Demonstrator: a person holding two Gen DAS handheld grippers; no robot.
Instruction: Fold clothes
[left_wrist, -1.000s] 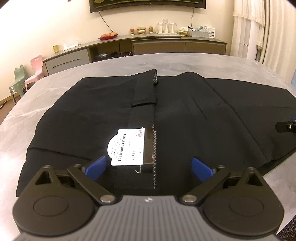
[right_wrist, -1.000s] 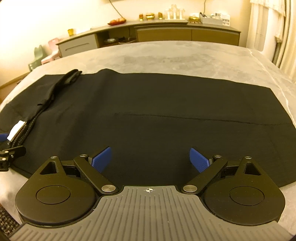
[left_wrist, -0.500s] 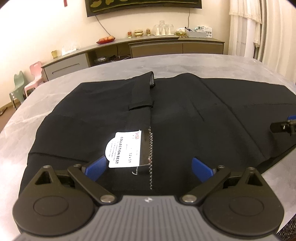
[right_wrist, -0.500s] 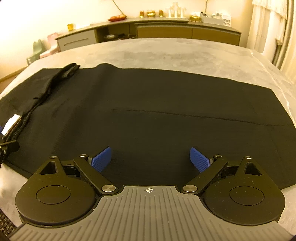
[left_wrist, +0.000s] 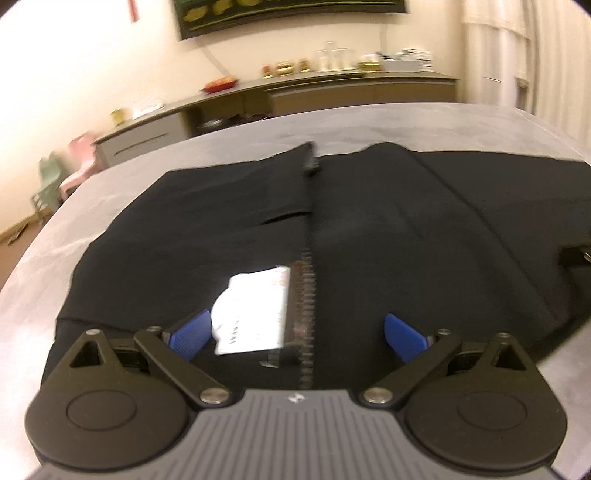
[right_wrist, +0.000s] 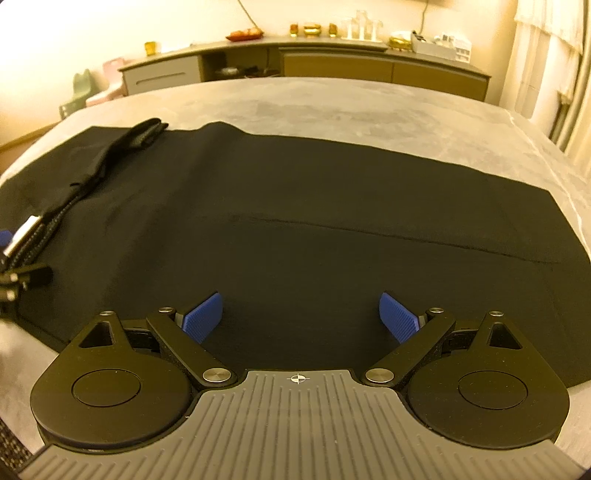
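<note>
Black woven garment (right_wrist: 295, 229), probably trousers, lies spread flat on grey marbled worktop (right_wrist: 332, 110). White rectangular paper tag (left_wrist: 255, 314) sits on it beside seam with pale stitching (left_wrist: 304, 295). Left hand-held gripper (left_wrist: 295, 332) hovers low above near edge by tag, blue pads spread wide, grasping nothing. Right hand-held gripper (right_wrist: 300, 317) likewise released, over plain cloth near front hem. Cloth looks soft, light, limp; likely sags when lifted. Best pinch near edge at two well-separated points, avoiding loose tag.

Black garment (right_wrist: 295, 221), perhaps trousers, flat on the table, white tag (left_wrist: 255, 314) up.
</note>
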